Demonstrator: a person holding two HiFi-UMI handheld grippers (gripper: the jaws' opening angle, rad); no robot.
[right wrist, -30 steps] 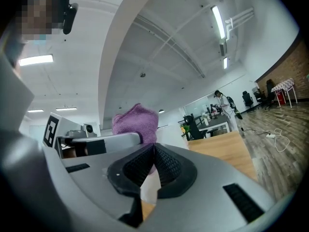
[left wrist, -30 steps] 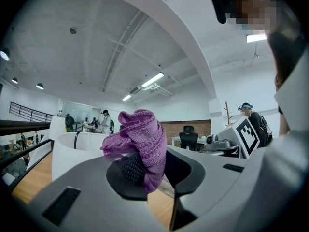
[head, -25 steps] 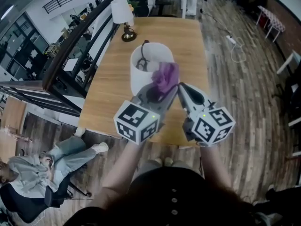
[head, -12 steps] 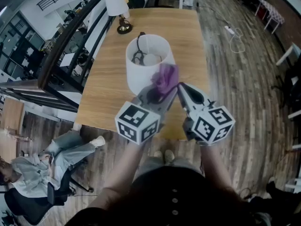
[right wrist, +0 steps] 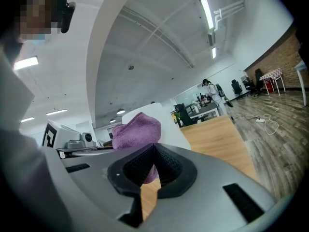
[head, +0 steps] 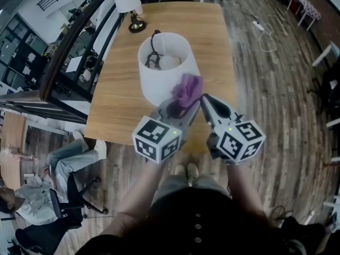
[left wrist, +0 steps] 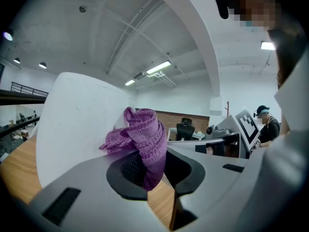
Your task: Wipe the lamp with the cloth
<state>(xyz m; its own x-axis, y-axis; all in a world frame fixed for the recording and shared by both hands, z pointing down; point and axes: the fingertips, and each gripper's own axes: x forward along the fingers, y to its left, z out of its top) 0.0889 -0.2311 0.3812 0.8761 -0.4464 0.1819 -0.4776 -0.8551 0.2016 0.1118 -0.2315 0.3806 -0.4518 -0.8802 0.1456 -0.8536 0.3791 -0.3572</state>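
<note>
One cloth (head: 186,92), left tool (head: 177,106), seemingly against lamp (head: 159,73)

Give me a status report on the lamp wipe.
Both shut on purple cloth: left gripper and right gripper. Cloth beside white lamp shade, contact unclear. Nothing between them.

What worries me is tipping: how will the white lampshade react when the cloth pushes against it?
The lampshade looks hollow and thin-walled, so probably light; a firm side push may dent or tilt it. The bulb inside is likely fragile. The cloth, bunched in the left tongs, looks soft.
</note>
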